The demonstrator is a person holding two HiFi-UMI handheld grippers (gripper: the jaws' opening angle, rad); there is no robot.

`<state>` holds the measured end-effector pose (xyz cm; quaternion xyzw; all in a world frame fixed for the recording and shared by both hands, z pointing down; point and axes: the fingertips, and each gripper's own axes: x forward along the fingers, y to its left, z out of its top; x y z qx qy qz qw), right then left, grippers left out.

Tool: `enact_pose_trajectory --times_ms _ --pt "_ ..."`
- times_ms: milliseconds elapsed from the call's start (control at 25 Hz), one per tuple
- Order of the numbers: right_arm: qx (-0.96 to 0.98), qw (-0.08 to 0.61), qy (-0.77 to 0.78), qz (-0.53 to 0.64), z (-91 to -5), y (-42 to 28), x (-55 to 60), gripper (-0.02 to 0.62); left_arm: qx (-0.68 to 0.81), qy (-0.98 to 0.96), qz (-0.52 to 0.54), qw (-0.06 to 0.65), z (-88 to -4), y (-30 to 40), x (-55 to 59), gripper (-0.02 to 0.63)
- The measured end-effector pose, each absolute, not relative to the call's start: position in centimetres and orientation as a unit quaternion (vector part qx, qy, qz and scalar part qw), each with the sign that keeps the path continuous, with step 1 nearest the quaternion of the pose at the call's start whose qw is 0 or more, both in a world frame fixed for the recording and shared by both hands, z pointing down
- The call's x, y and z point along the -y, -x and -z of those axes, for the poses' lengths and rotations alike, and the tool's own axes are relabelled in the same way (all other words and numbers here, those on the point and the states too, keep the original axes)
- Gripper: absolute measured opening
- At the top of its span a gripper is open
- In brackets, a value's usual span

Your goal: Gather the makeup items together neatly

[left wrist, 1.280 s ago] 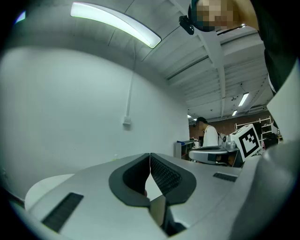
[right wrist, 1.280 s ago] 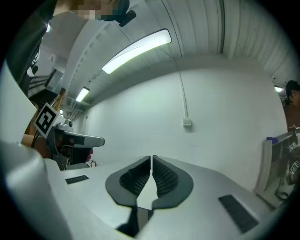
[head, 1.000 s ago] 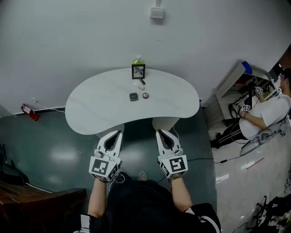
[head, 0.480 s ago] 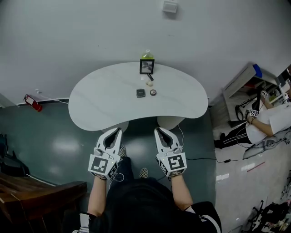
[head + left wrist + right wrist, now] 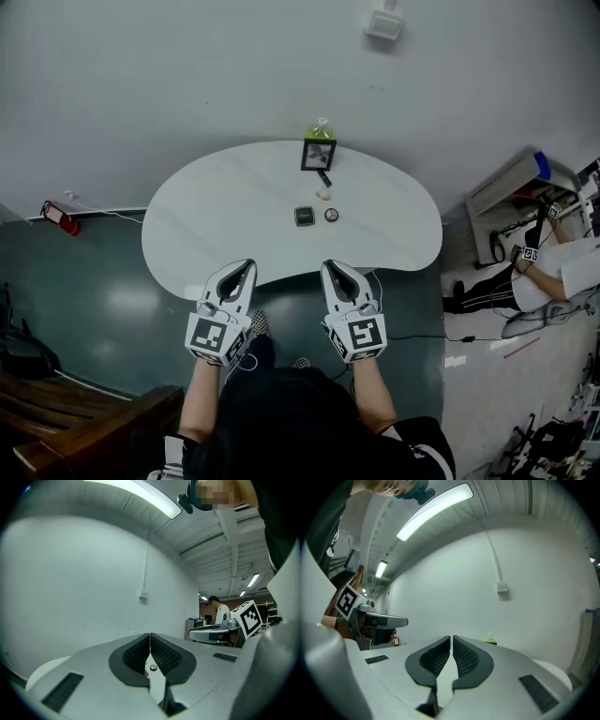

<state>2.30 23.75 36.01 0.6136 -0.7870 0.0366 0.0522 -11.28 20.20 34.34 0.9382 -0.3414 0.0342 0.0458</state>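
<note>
On the white kidney-shaped table [image 5: 206, 220] lie a black square compact [image 5: 304, 216], a small round compact [image 5: 331, 215], a beige lump [image 5: 323, 194] and a black stick [image 5: 324, 178], loosely grouped right of the middle. My left gripper [image 5: 246, 267] and right gripper [image 5: 332, 267] hover side by side at the table's near edge, both shut and holding nothing. In the left gripper view the left gripper [image 5: 150, 641] has its tips touching, and the round compact [image 5: 153, 667] shows through the gap lower down. The right gripper [image 5: 451, 639] is likewise closed in its own view.
A small framed picture [image 5: 319, 154] stands at the table's back edge with a green bottle [image 5: 321, 127] behind it. A seated person [image 5: 562, 272] and shelving [image 5: 506, 187] are at the right. A red object [image 5: 58, 216] lies on the floor left, a wooden bench [image 5: 75, 422] lower left.
Both grippers have moved forward from over the floor to the table's near edge, still shut. The table and its items now lie closer and further right in the head view.
</note>
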Motion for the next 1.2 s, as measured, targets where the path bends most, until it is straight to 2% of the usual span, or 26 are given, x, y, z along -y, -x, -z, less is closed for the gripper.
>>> enact_pose_trajectory --times_ms 560,960,1200 --pt "0.737 0.083 -0.667 -0.067 -38.2 -0.7 -10.7 0.04 0.287 -0.953 -0.049 0.086 -37.7 13.6 -6.0 0.02" --pt "0.729 0.106 -0.67 -0.096 -42.1 -1.8 -6.9 0.041 0.278 -0.953 -0.052 0.113 -41.2 12.0 -2.3 0.02" --pt "0.735 0.114 -0.654 -0.136 -46.8 -3.5 -4.4 0.041 0.276 -0.947 -0.089 0.136 -45.5 9.8 -1.0 0.02"
